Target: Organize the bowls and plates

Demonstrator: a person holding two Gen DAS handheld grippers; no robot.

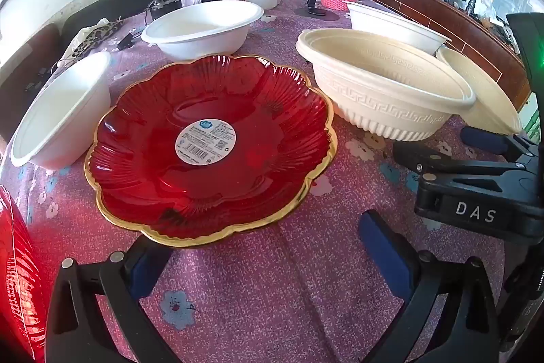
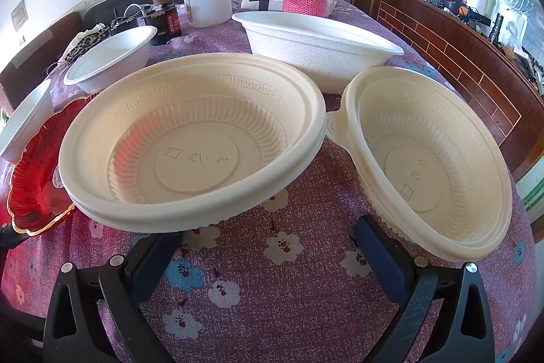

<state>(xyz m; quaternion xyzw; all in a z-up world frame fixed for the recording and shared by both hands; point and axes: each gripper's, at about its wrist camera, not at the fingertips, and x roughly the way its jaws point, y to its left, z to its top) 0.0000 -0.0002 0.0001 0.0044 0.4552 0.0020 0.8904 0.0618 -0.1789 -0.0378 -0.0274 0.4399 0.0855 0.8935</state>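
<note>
Red plate [image 1: 214, 148]: table [image 1: 272, 295] centre, before your left gripper [image 1: 268, 247], spread wide.
Cream bowl [image 2: 193, 142]: before your right gripper [image 2: 268, 247], also wide, empty.

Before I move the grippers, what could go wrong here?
1. The red plate looks like glass; the open left hand-held gripper may chip its gold rim or let it slip.
2. The two cream bowls stand close, so the open right hand-held gripper may knock one while grasping the other.

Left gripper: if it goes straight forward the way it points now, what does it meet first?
Most likely the red plate: its gold rim lies just ahead of the open left gripper, nothing between. Depth is uncertain in the fisheye view.
</note>
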